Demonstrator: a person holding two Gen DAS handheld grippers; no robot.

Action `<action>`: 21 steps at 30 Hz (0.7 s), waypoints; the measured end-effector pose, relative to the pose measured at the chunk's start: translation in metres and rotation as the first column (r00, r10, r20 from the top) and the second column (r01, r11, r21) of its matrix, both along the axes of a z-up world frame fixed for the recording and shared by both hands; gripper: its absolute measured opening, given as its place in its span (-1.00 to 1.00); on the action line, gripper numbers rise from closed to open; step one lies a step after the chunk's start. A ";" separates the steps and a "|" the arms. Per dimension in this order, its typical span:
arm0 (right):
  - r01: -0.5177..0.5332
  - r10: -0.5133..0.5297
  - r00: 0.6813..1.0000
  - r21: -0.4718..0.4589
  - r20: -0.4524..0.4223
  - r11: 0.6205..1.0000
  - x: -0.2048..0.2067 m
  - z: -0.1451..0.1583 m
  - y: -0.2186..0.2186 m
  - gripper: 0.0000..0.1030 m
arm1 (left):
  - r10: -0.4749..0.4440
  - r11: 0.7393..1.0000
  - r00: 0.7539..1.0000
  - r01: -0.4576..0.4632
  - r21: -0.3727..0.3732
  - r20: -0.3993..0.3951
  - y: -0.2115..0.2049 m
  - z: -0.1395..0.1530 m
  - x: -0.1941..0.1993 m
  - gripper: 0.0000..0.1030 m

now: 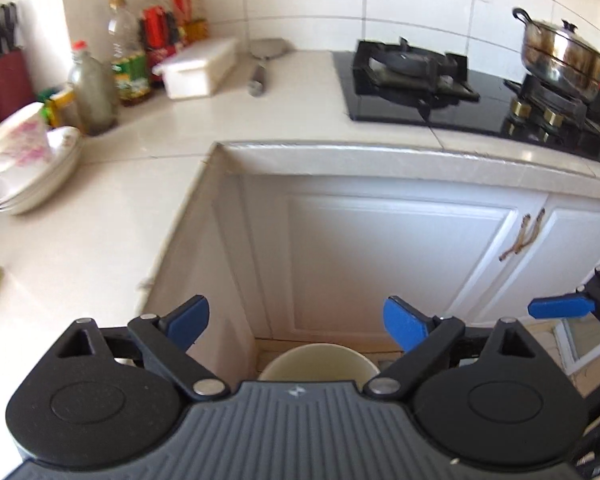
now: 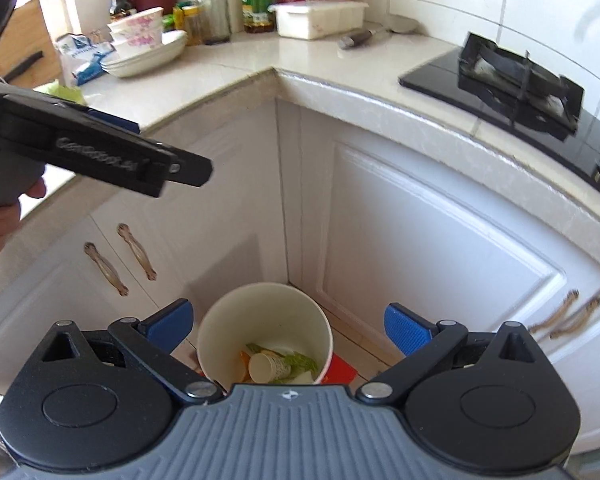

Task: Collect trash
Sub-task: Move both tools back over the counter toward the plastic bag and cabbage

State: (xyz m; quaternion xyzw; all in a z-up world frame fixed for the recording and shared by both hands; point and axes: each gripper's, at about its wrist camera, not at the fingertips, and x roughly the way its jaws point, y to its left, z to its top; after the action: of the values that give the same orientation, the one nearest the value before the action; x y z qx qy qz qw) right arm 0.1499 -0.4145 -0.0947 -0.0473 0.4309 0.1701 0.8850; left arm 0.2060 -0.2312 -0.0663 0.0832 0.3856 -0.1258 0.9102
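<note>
Trash bin [image 2: 264, 332] below, between the spread, empty right tongs [image 2: 288, 330].

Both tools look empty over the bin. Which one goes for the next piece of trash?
Left, probably. The left tool sits nearer the counter; the right tool hangs open over the bin.

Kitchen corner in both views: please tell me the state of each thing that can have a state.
Left gripper: open, holds nothing.
Right gripper: open, holds nothing.
Trash bin: uncovered, trash at the bottom.
Paper cup: lies on its side in the bin.
Pot: lid on.
Cabinet doors: shut.
</note>
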 end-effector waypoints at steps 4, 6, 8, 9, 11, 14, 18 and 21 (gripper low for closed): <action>-0.065 0.064 0.997 0.020 0.043 0.998 0.016 0.017 0.024 1.00 | 0.054 0.998 0.998 -0.055 0.020 0.039 0.034 0.020 -0.014 0.83; -0.094 0.092 0.994 0.022 0.063 0.995 0.026 0.023 0.038 1.00 | 0.083 0.996 0.995 -0.084 0.022 0.051 0.053 0.026 -0.019 0.83; -0.121 0.119 0.990 0.017 0.074 0.993 0.033 0.030 0.056 1.00 | 0.120 0.992 0.991 -0.122 0.032 0.063 0.072 0.028 -0.022 0.83; -0.138 0.137 0.987 0.014 0.080 0.990 0.038 0.032 0.066 1.00 | 0.140 0.989 0.988 -0.143 0.037 0.071 0.081 0.030 -0.025 0.83; -0.165 0.164 0.983 0.006 0.085 0.986 0.046 0.035 0.083 1.00 | 0.180 0.982 0.980 -0.184 0.037 0.086 0.102 0.032 -0.028 0.83; -0.207 0.206 0.974 0.000 0.091 0.978 0.059 0.038 0.111 1.00 | 0.247 0.967 0.964 -0.251 0.033 0.099 0.132 0.033 -0.030 0.83; -0.267 0.264 0.959 0.006 0.104 0.964 0.076 0.041 0.148 1.00 | 0.338 0.939 0.935 -0.342 0.021 0.102 0.174 0.031 -0.028 0.83; -0.311 0.309 0.945 0.005 0.108 0.950 0.088 0.043 0.176 1.00 | 0.404 0.912 0.908 -0.409 0.028 0.114 0.203 0.027 -0.030 0.84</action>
State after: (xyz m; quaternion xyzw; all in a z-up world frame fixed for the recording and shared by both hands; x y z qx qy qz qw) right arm 0.2381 -0.2380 -0.0520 -0.1137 0.3686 0.3092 0.8692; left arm 0.1765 -0.0278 -0.0390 0.0309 0.3491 0.0808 0.9331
